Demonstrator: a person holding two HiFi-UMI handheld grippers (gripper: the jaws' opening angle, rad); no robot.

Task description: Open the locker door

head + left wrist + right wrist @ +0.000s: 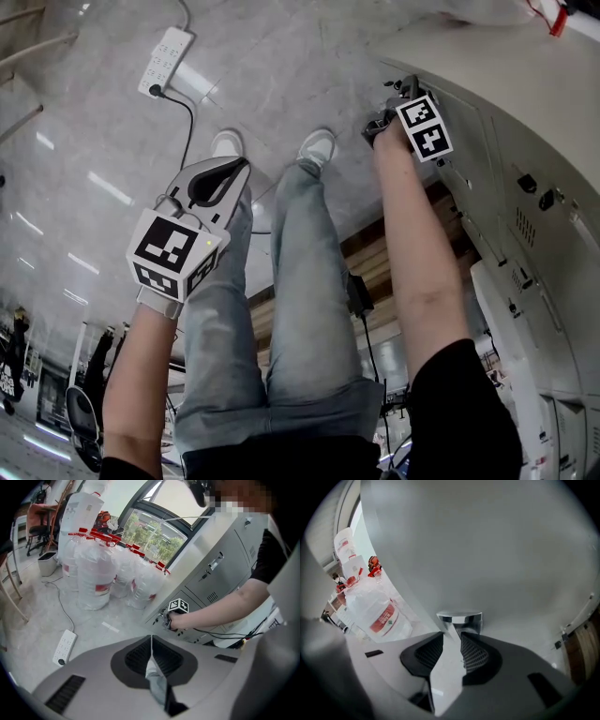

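left tongs (151,638): together, nothing between, over the floor (94,112), well apart from the lockers | right tongs (452,632): clamped on chrome knob (459,618) at their tips | locker door (497,550): grey, low in locker bank (525,216), head view's right

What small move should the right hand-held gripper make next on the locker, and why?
Probably a gentle pull away from the locker: the right hand-held gripper seems shut on the chrome handle, and the locker door looks closed.
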